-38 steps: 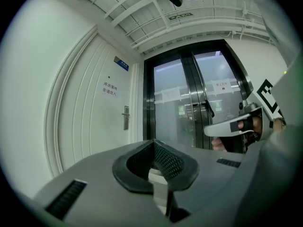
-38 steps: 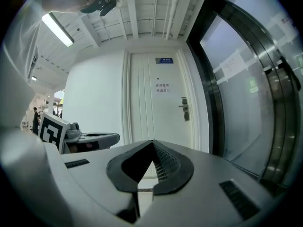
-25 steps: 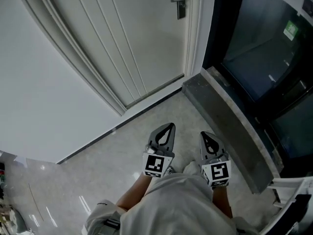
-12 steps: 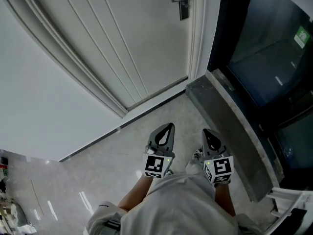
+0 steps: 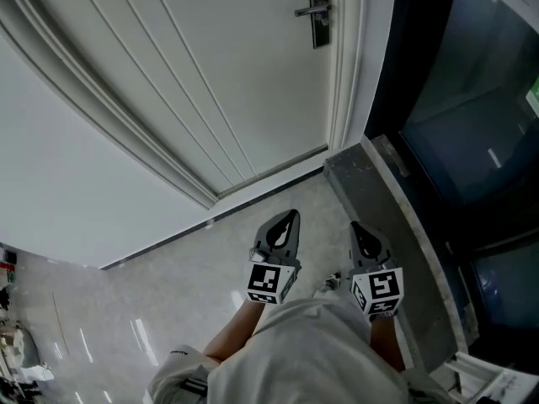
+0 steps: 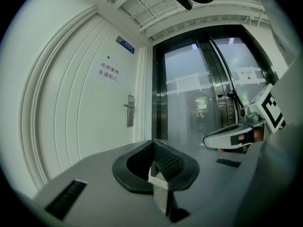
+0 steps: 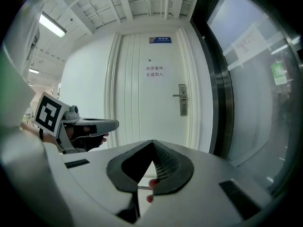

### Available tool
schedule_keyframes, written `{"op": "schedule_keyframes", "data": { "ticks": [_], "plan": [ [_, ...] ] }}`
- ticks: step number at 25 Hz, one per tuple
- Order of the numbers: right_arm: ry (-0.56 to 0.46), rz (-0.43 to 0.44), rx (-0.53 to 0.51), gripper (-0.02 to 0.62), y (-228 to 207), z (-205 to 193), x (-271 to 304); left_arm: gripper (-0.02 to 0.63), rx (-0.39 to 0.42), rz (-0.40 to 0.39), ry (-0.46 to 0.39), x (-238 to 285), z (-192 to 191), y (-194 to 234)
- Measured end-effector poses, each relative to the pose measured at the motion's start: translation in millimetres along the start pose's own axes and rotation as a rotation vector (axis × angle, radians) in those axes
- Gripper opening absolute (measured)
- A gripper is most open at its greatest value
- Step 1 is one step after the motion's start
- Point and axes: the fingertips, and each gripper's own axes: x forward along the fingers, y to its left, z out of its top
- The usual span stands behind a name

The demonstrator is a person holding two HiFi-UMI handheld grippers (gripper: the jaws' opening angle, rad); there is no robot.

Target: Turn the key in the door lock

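Left gripper (image 5: pixel 289 221) and right gripper (image 5: pixel 360 232) both pressed together, held level above the floor (image 5: pixel 210 259), well short of the white door (image 5: pixel 236 57); head view gives only the lock plate (image 5: pixel 318 11), gripper views add the printed notice (image 7: pixel 154 71) above it; key not discernible.

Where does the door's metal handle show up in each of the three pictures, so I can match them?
Head view: the door handle sits at the top edge, right of centre.
Left gripper view: the handle is left of centre, at mid-height.
Right gripper view: the handle is right of centre, at mid-height.
Shared landmark: the white door that carries it, with dark glass to its right.
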Motion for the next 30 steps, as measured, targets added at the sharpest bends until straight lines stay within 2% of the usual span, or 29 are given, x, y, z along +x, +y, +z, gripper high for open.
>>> {"op": "schedule_keyframes", "data": {
  "ticks": [10,15,19,25,30],
  "plan": [
    [0.015,0.036,-0.003,-0.008,-78,-4,20,0.006,0.009,0.075,0.009,62,2,-27],
    [0.02,0.065,0.008,-0.008,-89,-7,26,0.006,-0.001,0.098,0.018,76,2,-26],
    [0.023,0.065,0.006,-0.008,-100,-1,40,0.006,-0.01,0.115,0.003,93,11,-17],
    [0.065,0.04,-0.006,-0.008,-122,-9,72,0.006,-0.022,0.104,0.015,136,-5,-1],
    [0.062,0.011,-0.042,-0.008,-150,12,115,0.006,-0.026,0.094,-0.04,189,12,26]
  ]
}}
